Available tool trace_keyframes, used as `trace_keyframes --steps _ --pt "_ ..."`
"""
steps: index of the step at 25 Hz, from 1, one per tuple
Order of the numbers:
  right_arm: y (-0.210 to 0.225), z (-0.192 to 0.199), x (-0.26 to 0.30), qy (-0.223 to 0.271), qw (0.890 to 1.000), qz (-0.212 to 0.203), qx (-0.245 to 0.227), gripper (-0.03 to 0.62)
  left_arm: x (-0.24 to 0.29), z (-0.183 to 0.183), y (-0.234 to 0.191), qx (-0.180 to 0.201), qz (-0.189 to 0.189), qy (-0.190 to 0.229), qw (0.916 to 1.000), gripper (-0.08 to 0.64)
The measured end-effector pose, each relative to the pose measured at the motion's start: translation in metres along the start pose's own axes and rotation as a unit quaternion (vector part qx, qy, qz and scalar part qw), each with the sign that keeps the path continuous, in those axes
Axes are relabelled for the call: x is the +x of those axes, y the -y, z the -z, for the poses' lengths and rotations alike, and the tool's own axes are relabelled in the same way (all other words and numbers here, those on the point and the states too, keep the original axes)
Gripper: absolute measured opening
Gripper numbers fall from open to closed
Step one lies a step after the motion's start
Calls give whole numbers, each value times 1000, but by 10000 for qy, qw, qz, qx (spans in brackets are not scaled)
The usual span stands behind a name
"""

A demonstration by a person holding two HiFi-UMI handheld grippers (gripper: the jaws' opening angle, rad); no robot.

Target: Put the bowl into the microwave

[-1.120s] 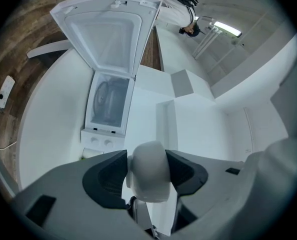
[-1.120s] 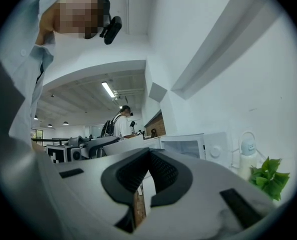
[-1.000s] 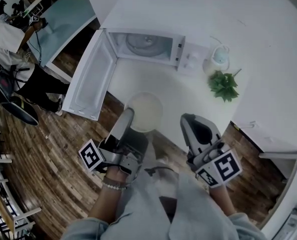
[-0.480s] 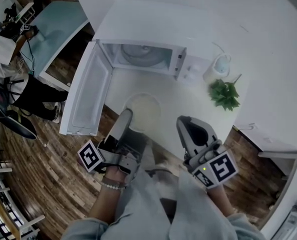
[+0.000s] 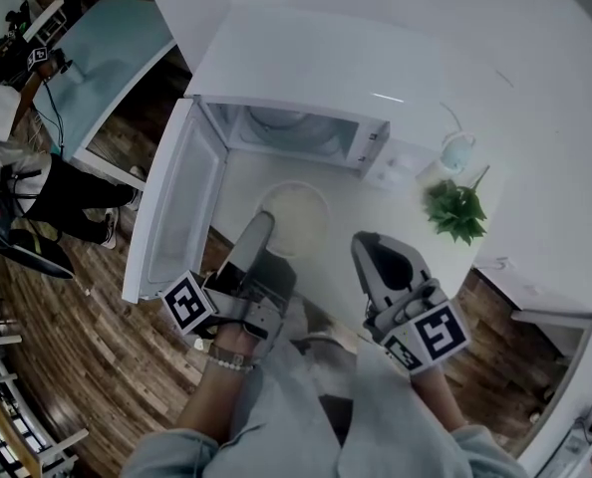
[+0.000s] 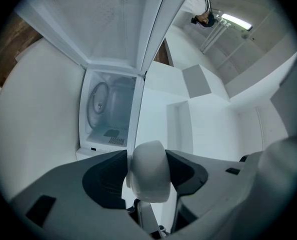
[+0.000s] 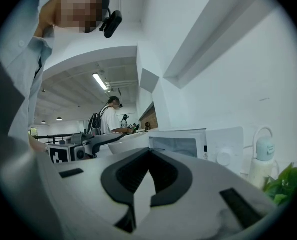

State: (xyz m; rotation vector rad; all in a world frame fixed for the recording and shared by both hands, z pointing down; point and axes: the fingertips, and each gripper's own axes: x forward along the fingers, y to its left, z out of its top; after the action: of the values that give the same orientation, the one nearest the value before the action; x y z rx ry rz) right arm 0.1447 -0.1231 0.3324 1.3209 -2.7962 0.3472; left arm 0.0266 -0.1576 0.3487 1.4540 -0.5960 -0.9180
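Lower centre of the head view: left hand-held gripper clamped on the bowl rim; right hand-held gripper alongside, jaws together, empty

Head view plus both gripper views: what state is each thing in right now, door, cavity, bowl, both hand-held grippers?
Microwave door: wide open.
Microwave cavity: empty.
Bowl: held by its rim, outside the microwave.
Left hand-held gripper: shut on the bowl's rim.
Right hand-held gripper: shut, empty.
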Motion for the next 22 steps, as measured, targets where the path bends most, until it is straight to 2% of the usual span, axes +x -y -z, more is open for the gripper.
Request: trace_keyframes --steps 16,22 --pt "28 14 57 -263 9995 160 51 2 48 -52 -34 -1 -267 -145 9995 224" --pt "39 24 73 -454 9986 279 46 2 63 -67 -50 130 -308 -218 9992 224"
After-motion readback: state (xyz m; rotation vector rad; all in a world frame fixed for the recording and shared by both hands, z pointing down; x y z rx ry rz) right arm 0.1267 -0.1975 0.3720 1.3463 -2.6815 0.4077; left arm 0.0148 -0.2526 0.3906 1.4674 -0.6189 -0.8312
